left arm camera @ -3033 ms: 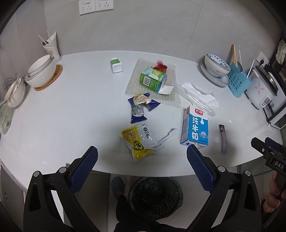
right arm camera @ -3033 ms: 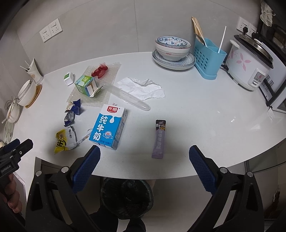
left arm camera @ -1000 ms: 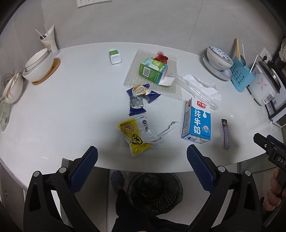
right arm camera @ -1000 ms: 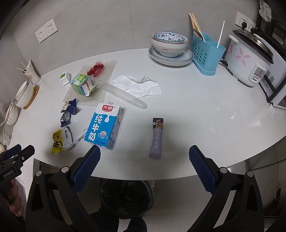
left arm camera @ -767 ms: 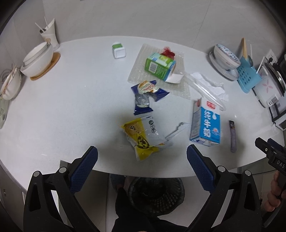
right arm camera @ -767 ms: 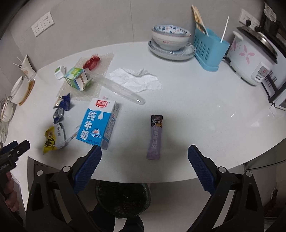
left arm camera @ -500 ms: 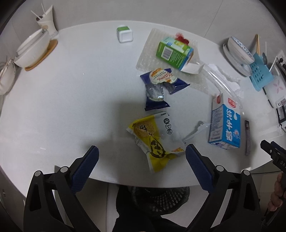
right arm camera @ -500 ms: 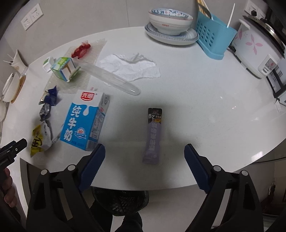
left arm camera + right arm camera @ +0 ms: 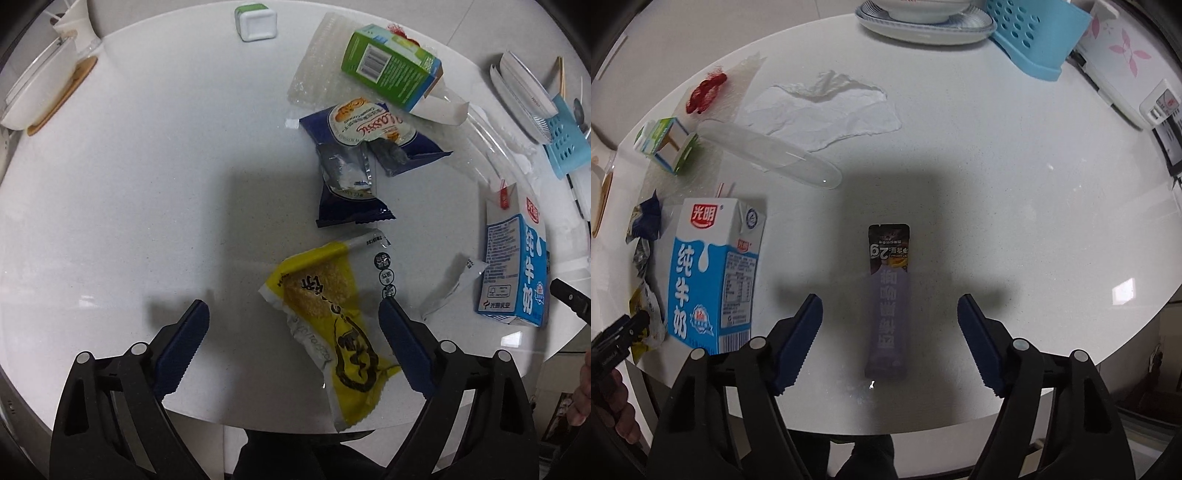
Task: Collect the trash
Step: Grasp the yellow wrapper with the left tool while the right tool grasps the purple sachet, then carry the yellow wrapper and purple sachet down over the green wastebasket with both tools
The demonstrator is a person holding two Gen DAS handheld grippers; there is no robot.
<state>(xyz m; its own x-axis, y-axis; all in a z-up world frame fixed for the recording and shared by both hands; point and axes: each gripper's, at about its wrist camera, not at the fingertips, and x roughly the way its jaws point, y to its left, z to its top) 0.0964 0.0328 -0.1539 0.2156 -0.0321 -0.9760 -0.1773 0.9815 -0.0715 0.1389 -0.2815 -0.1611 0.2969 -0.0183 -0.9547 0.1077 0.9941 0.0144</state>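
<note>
On counter: milk carton [image 9: 713,273] (光明, 纯牛奶) | left fingers [image 9: 400,343] closing, ungripped | right fingers [image 9: 798,343] closing, ungripped

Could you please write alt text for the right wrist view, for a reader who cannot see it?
The right tool, closing but not yet touching anything, hangs over a slim purple sachet lying lengthwise between its blue fingers on a white table. A blue-and-white milk carton lies to the left; crumpled tissue lies farther back.
</note>
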